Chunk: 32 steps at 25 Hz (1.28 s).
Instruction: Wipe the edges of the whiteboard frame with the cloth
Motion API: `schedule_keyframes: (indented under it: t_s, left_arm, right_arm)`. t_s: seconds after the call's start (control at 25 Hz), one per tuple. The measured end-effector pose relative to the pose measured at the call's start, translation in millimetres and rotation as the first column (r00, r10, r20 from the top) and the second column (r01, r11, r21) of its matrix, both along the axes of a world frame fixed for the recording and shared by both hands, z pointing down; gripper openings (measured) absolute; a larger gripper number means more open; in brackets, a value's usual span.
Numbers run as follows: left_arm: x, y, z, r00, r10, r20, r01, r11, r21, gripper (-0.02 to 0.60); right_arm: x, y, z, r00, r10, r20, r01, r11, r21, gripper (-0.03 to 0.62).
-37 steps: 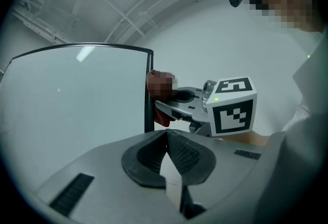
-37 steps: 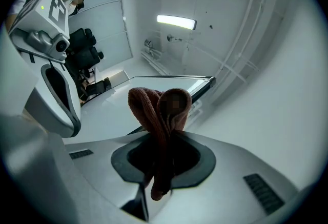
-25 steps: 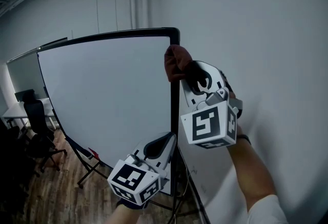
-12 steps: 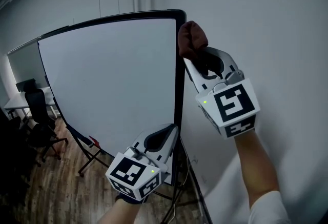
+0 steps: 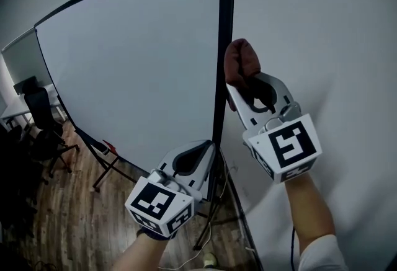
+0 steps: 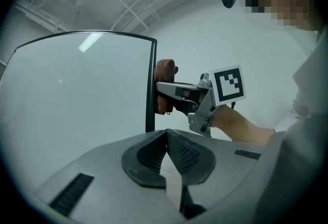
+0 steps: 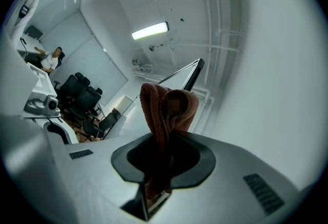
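Observation:
The whiteboard (image 5: 130,59) stands on its stand, its black frame's right edge (image 5: 224,53) running down the middle of the head view. My right gripper (image 5: 248,80) is shut on a reddish-brown cloth (image 5: 240,62), and the cloth presses against the right side of that edge about halfway down. From the right gripper view the cloth (image 7: 166,113) bunches up out of the jaws, with the frame's top corner (image 7: 195,72) beyond. My left gripper (image 5: 197,161) sits lower, beside the bottom of the same edge, shut with nothing in it. The left gripper view shows the cloth (image 6: 164,86) against the frame (image 6: 149,84).
A white wall (image 5: 322,34) rises close behind the board on the right. The board's stand legs (image 5: 108,167) and cables spread over a wooden floor (image 5: 74,220). Black office chairs (image 5: 37,127) and a desk stand at the far left. A person sits at a distant desk (image 7: 51,56).
My right gripper has slid the cloth down the frame's right edge from near the top corner to about mid-height. The head view has tilted, and the left gripper stays low by the edge.

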<state>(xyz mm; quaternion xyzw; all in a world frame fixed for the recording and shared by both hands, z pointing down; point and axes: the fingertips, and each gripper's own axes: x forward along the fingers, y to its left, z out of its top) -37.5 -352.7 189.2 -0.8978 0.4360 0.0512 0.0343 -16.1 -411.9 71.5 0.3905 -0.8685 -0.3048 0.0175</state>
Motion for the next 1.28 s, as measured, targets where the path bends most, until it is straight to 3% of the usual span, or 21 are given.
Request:
schedule_keyframes:
  t_s: [0.24,0.52,1.0,1.28]
  left_arm:
    - [-4.1,7.2,26.9,1.0,0.021,-0.021,-0.022,0.999,-0.047,0.008]
    - [-1.5,2.2,108.9,0.999,0.033,-0.014,-0.035,0.996,-0.082,0.008]
    - [-5.7,-12.0,158.8,0.999,0.02,-0.026,-0.023,0.994,-0.108,0.008]
    - [-2.0,-9.4,180.4,0.999,0.01,-0.033,-0.015,0.989,-0.146,0.008]
  right_arm:
    - [1.8,6.4,48.3,0.998,0.022,0.053,-0.019,0.998,-0.067,0.067]
    - [3.1,7.2,154.4,0.99,0.061,0.125,-0.044,0.99,-0.134,0.067]
    - [-2.1,0.1,233.1,0.986,0.084,0.145,-0.047,0.969,-0.242,0.067]
    - [1.5,0.8,274.2,0.978,0.104,0.182,-0.036,0.939,-0.342,0.067]
